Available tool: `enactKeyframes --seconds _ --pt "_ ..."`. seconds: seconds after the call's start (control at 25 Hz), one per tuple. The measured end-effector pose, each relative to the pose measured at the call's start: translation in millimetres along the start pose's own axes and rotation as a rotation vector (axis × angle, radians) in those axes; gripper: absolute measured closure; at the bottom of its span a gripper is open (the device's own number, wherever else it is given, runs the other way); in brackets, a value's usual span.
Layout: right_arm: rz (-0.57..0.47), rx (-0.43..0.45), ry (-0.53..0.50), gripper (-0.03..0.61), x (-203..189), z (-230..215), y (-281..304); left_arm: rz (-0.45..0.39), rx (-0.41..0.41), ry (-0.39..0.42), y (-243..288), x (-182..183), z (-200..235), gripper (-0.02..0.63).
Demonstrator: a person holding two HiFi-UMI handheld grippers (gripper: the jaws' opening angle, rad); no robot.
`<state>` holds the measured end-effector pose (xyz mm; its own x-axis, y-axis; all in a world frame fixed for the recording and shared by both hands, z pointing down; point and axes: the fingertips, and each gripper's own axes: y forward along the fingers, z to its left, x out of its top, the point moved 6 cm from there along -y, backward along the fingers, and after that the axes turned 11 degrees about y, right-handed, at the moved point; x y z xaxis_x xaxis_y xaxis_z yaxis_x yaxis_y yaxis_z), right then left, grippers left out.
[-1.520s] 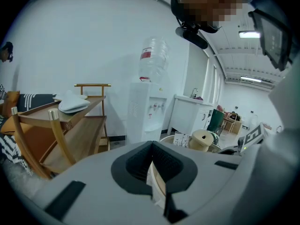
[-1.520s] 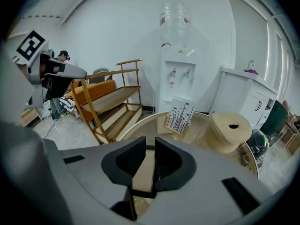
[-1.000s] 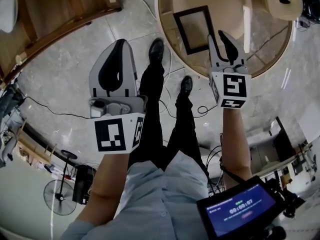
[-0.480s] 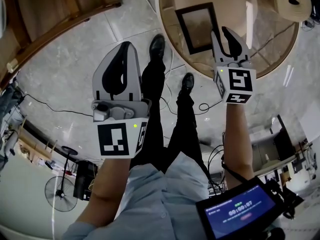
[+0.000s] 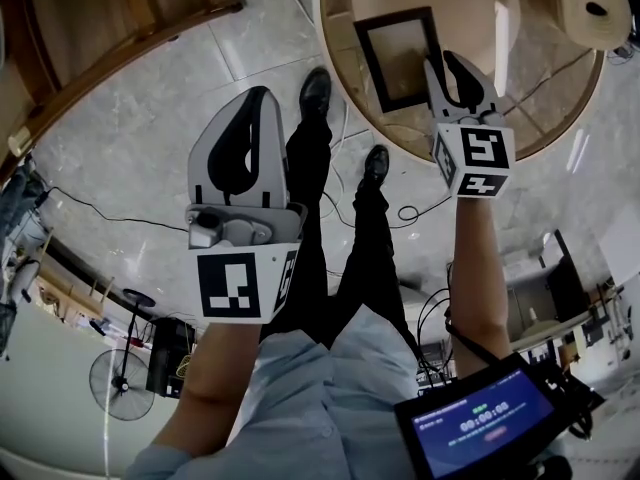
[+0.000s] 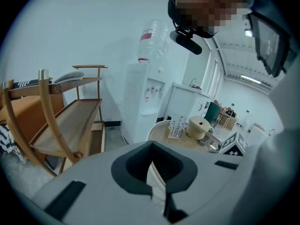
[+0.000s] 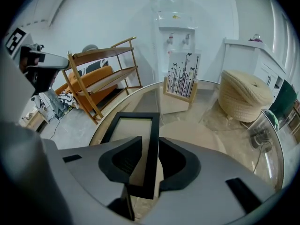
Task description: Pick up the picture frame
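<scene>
The black picture frame (image 5: 398, 56) lies flat on the round glass table (image 5: 345, 78), near its rim. My right gripper (image 5: 445, 63) points down at the frame's right side. In the right gripper view the frame's right bar (image 7: 153, 125) runs between the jaws of the right gripper (image 7: 149, 139). Those jaws are closing, and a gap still shows beside the left pad. My left gripper (image 5: 258, 93) hangs over the floor left of the table, its tips together on nothing (image 6: 151, 144).
A woven round pouf (image 7: 243, 95) and a printed card stand (image 7: 180, 78) sit further back on the table. A wooden shelf (image 6: 70, 121) and a water dispenser (image 6: 143, 102) stand beyond it. Cables (image 5: 100, 218) cross the floor. The person's shoes (image 5: 315, 98) are by the table's rim.
My right gripper has sunk over the frame's right bar, which now lies between its jaws. The left gripper has hardly moved.
</scene>
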<state>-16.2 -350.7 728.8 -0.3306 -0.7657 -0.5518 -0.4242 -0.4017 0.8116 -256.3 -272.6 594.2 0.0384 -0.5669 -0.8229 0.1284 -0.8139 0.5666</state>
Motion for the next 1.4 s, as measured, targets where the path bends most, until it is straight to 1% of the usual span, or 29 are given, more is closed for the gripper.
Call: enactKeyframes --seconds 0.16,0.32,0.44,0.56,0.8,1.08,1.4 --pt "0.014 0.011 0.016 0.457 -5.3 -3.0 6.8 0.005 0.001 -0.003 0.9 -1.8 0.5 0.603" --pt "0.006 0.026 0.041 0.459 -6.9 -5.9 8.0 0.006 0.006 -0.005 1.7 -2.3 0.6 0.603" --pt "-0.002 0.046 0.08 0.462 -8.9 -7.3 8.4 0.005 0.007 -0.004 1.1 -3.2 1.2 0.603" --pt "-0.001 0.059 0.114 0.483 -8.4 -11.3 8.6 0.0 0.007 -0.002 1.3 -2.1 1.4 0.603" --pt "-0.01 0.024 0.055 0.499 -3.4 -8.5 2.7 -0.006 0.01 0.004 -0.6 3.9 0.5 0.603" --pt "-0.044 -0.022 0.029 0.5 4.4 -4.2 -9.1 -0.034 0.01 0.007 -5.1 12.6 0.4 0.603" --pt "-0.107 -0.042 0.01 0.5 29.1 -1.9 -47.8 -0.095 0.011 0.026 -22.9 42.2 -7.3 0.603"
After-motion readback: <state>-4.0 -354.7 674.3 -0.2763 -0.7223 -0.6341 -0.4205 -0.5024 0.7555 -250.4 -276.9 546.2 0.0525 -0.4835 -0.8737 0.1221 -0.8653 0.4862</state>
